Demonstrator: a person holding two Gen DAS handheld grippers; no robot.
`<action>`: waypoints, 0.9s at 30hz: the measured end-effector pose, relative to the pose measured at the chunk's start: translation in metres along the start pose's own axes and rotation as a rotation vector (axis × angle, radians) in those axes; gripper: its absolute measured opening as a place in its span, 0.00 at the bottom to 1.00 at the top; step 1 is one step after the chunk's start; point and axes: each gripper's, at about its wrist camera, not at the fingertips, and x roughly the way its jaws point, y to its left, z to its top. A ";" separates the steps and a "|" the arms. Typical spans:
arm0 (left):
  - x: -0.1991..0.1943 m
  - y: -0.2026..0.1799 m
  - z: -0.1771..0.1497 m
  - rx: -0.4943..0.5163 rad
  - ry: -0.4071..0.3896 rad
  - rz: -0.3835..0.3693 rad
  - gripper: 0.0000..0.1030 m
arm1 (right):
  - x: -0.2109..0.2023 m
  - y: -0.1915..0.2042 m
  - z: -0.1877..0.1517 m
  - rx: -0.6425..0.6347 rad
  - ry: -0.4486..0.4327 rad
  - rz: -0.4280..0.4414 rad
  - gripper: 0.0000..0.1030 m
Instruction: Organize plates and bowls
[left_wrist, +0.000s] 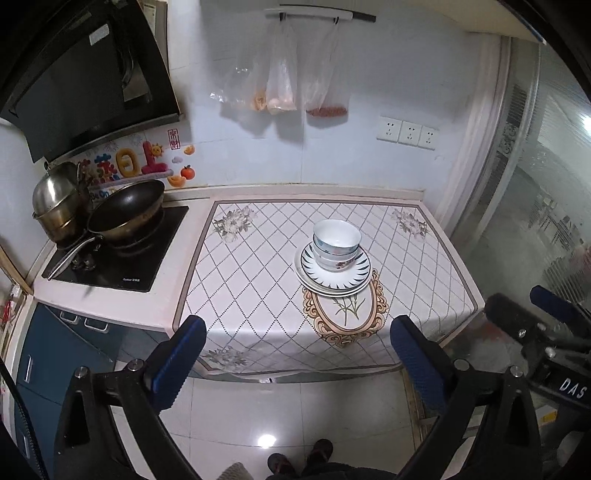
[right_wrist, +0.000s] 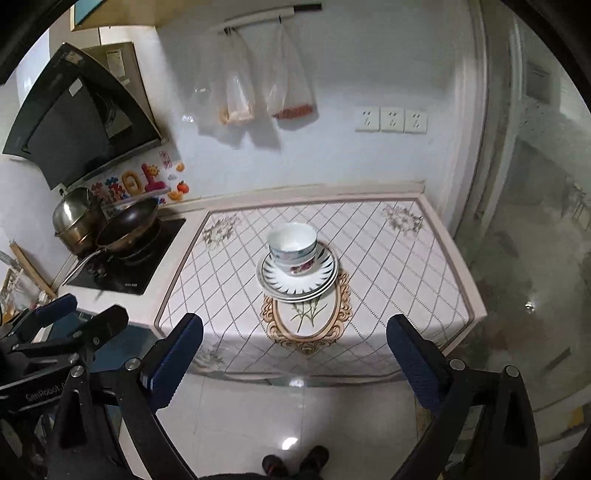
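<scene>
Left gripper (left_wrist: 297, 334): spread wide, holding nothing. Right gripper (right_wrist: 294, 332): likewise. Bowls (left_wrist: 336, 243) nested on stacked plates (left_wrist: 332, 277), ahead of both, mid-surface (left_wrist: 258, 258). Wok (left_wrist: 127, 210) far left.

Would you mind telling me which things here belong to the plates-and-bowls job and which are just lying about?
Job: bowls, nested; plates, stacked under them; left gripper and right gripper, both open.

Lying about: wok, steel pot, hob, hanging bags, sockets, tablecloth.
</scene>
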 end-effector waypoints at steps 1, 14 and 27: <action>-0.002 0.002 -0.001 0.005 -0.006 0.003 0.99 | -0.004 0.002 -0.001 0.005 -0.009 0.001 0.99; -0.013 0.015 -0.008 -0.002 -0.026 -0.007 0.99 | -0.015 0.015 -0.011 0.007 -0.015 -0.008 0.99; -0.018 0.016 -0.007 -0.008 -0.040 0.000 0.99 | -0.016 0.013 -0.011 -0.004 -0.026 -0.004 0.99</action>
